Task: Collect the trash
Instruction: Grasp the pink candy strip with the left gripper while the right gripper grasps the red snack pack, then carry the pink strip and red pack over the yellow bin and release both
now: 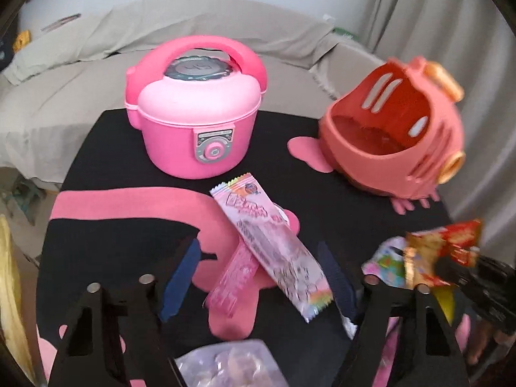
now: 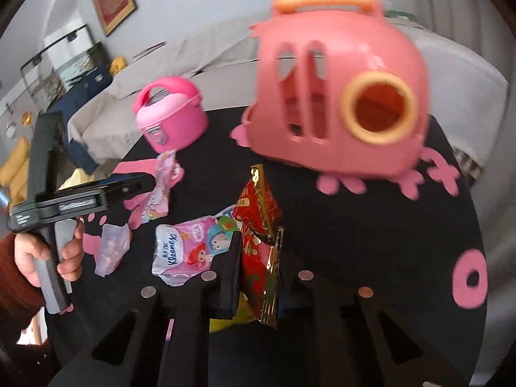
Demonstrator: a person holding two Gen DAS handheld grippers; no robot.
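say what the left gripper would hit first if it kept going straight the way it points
Probably the long pink-and-white wrapper lying between the left gripper's open fingers; beyond it stands the pink toy cooker. Depth is hard to judge in this blurred fisheye view.

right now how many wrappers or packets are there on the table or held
5: long pink wrapper, a small pink one under it, clear crumpled packet, tissue pack, and the red-gold wrapper pinched in the right gripper. More may be hidden.

Right claw clamped on something, left claw with jaws apart, a hand around its grip.
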